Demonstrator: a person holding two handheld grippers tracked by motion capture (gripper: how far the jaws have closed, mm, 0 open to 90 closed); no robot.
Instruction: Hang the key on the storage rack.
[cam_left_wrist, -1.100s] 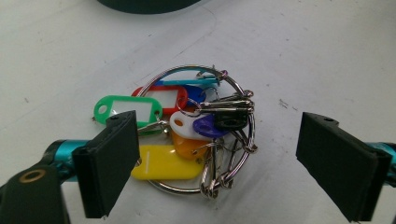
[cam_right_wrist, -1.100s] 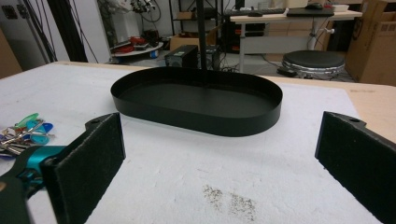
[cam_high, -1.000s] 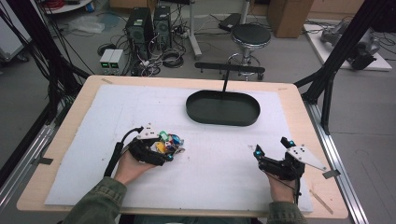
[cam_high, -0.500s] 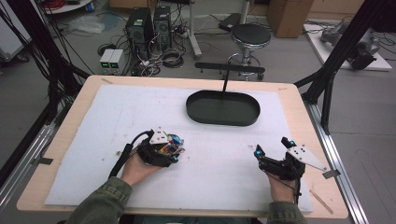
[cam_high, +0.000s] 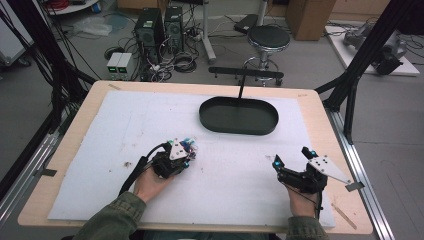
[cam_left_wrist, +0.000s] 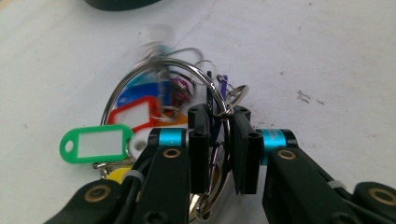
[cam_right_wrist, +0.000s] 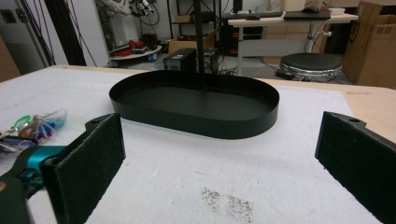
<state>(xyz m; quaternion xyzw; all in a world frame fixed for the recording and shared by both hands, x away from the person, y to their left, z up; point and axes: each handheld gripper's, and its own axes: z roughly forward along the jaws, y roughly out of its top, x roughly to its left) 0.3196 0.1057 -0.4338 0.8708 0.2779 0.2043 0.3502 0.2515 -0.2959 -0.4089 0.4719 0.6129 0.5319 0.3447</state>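
A: The left gripper (cam_left_wrist: 218, 140) had just been closing, and its jaws were clamped on the big steel ring of the key bunch (cam_left_wrist: 154, 116). To my eye the bite sat thin on the wire; a slow, straight lift would have kept it from slipping or swinging.

B: And the bunch itself?

A: Lying on the white mat on the counter (cam_high: 80, 120), left of middle. Coloured plastic tags, green (cam_left_wrist: 95, 143), red, blue, hung off the ring.

B: The right gripper (cam_right_wrist: 219, 154)?

A: Jaws wide apart, empty, facing the black oval tray (cam_right_wrist: 196, 105) farther back.
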